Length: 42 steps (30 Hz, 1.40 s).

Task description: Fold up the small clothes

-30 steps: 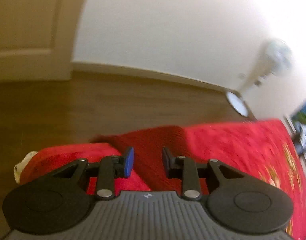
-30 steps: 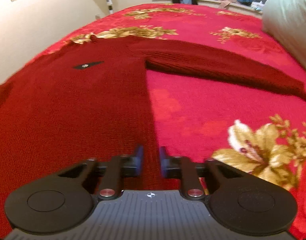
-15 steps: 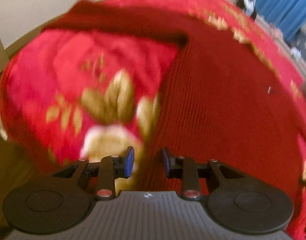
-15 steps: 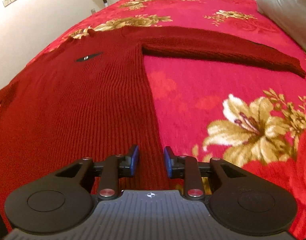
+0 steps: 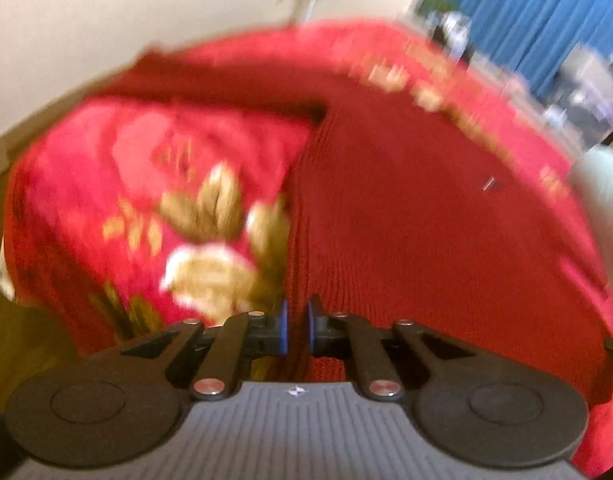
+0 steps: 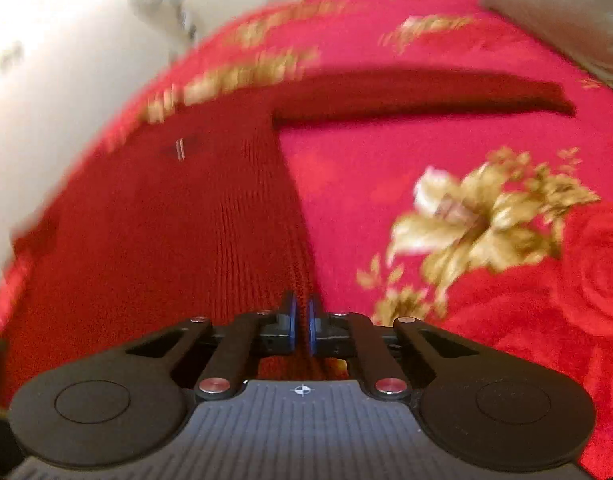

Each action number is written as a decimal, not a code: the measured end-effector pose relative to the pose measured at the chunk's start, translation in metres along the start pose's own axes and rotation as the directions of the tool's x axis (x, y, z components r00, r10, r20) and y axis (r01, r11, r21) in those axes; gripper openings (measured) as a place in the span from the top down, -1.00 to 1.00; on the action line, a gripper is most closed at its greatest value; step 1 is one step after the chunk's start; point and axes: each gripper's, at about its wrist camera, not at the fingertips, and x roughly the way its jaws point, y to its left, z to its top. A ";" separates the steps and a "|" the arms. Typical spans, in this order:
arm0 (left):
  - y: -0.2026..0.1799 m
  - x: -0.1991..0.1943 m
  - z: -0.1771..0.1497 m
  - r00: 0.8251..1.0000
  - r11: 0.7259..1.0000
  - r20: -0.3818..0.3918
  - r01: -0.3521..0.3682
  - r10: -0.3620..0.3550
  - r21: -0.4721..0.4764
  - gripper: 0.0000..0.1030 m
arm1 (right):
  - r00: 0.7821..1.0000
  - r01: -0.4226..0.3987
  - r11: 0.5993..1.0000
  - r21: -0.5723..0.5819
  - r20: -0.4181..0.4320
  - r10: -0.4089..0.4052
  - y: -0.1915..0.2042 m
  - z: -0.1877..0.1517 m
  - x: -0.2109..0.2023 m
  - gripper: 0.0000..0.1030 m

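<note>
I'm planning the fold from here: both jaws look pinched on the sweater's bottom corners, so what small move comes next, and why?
Probably lift both corners a little together. The left gripper and right gripper each appear shut on the hem of the dark red sweater, which lies flat on the floral blanket with its sleeve spread out.

You get warm, even indoor light with no hard shadows, heavy motion blur smearing the floral bedspread [image 5: 154, 184] and the sweater [image 6: 178, 216] in both views, fisheye bending at the edges, and only the gripper bodies staying sharp.
</note>
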 end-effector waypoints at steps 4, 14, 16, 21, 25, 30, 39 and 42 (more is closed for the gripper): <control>0.009 -0.016 -0.011 1.000 0.998 0.027 0.004 -0.002 -0.057 0.81 | 0.999 0.026 1.000 0.009 0.033 -0.027 0.003 -0.003 -0.016 0.91; -0.038 0.007 -0.021 0.996 0.976 0.059 -0.078 0.067 0.204 0.61 | 0.993 0.112 0.978 -0.175 0.067 -0.102 0.027 -0.021 0.011 0.81; -0.049 0.017 -0.026 1.000 0.970 0.011 -0.025 0.023 0.243 0.60 | 0.999 0.049 0.979 -0.197 0.030 -0.044 0.032 -0.023 0.017 0.63; -0.052 0.065 -0.038 0.973 0.974 -0.227 0.009 0.044 0.226 0.21 | 0.981 0.086 0.961 -0.264 -0.145 -0.128 0.035 -0.039 0.054 0.43; -0.057 0.057 -0.032 0.987 0.976 -0.163 0.039 -0.004 0.214 0.15 | 0.993 0.064 0.965 -0.254 -0.082 -0.087 0.040 -0.033 0.039 0.29; -0.061 0.075 -0.037 0.975 0.972 -0.219 0.016 0.037 0.234 0.08 | 0.982 0.105 0.949 -0.298 -0.121 -0.146 0.039 -0.039 0.050 0.25; -0.072 0.021 0.004 0.972 0.967 0.233 -0.048 -0.012 0.249 0.08 | 0.994 0.099 0.966 -0.240 0.066 -0.086 0.042 -0.023 0.028 0.23; -0.071 0.012 0.037 0.948 0.976 0.316 -0.045 -0.025 0.215 0.08 | 0.988 0.124 0.966 -0.229 0.120 -0.098 0.040 -0.016 0.029 0.22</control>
